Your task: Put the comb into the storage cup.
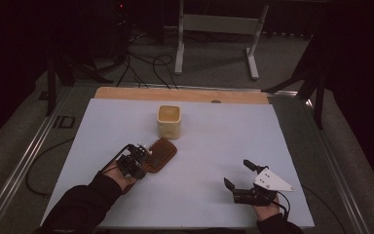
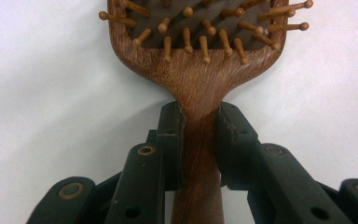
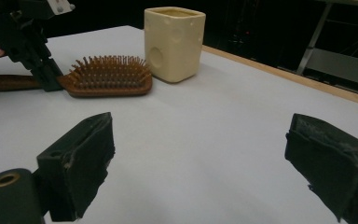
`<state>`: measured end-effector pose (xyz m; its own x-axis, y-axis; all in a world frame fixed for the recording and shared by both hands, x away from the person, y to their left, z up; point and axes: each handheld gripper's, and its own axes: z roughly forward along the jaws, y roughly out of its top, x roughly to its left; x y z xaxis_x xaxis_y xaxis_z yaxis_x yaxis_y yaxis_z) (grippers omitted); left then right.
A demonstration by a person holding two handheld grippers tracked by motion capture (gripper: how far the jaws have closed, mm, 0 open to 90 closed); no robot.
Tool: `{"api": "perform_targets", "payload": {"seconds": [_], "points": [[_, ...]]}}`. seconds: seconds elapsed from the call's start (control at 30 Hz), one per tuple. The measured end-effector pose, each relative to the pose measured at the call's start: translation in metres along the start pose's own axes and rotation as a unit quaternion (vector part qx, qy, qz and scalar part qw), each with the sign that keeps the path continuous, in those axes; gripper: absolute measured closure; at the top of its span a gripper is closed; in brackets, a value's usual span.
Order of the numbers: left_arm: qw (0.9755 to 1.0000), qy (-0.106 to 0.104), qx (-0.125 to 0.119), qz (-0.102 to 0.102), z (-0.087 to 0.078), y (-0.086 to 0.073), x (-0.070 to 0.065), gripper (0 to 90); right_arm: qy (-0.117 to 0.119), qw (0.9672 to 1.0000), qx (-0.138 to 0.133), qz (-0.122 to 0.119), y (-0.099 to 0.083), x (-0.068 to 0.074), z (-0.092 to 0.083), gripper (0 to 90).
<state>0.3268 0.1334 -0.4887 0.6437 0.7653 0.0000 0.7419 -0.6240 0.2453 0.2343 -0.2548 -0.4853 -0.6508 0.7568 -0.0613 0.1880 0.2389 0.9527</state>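
Left hand-held gripper (image 2: 200,135) clamped on neck of brown wooden paddle hairbrush (image 2: 198,51), bristles up, lying flat on white bench (image 1: 214,146) near cream square ceramic cup (image 1: 169,121). Right hand-held gripper (image 1: 237,174) jaws apart, idle. Advice: keep squeeze firm, lift level, avoid twisting handle.

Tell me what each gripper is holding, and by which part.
The left gripper clamps the wooden hairbrush by the neck of its handle, just below the head. The right gripper is open and holds nothing.
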Motion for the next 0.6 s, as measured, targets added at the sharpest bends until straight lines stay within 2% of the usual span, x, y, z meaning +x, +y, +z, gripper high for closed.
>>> {"api": "perform_targets", "payload": {"seconds": [0.17,0.43,0.6], "points": [[0.9997,0.001,-0.015,0.018,-0.002,-0.006,-0.005,74.0,-0.001,1.0000,0.000,0.001,0.000,-0.001,0.000,7.9],[0.9993,0.001,-0.028,0.023,-0.007,-0.010,-0.008,74.1,-0.001,1.0000,0.000,0.001,0.000,-0.001,0.000,7.9],[0.9982,-0.006,-0.047,0.035,-0.017,-0.011,-0.009,74.1,-0.001,1.0000,0.000,0.001,0.000,-0.001,0.000,7.9]]}}
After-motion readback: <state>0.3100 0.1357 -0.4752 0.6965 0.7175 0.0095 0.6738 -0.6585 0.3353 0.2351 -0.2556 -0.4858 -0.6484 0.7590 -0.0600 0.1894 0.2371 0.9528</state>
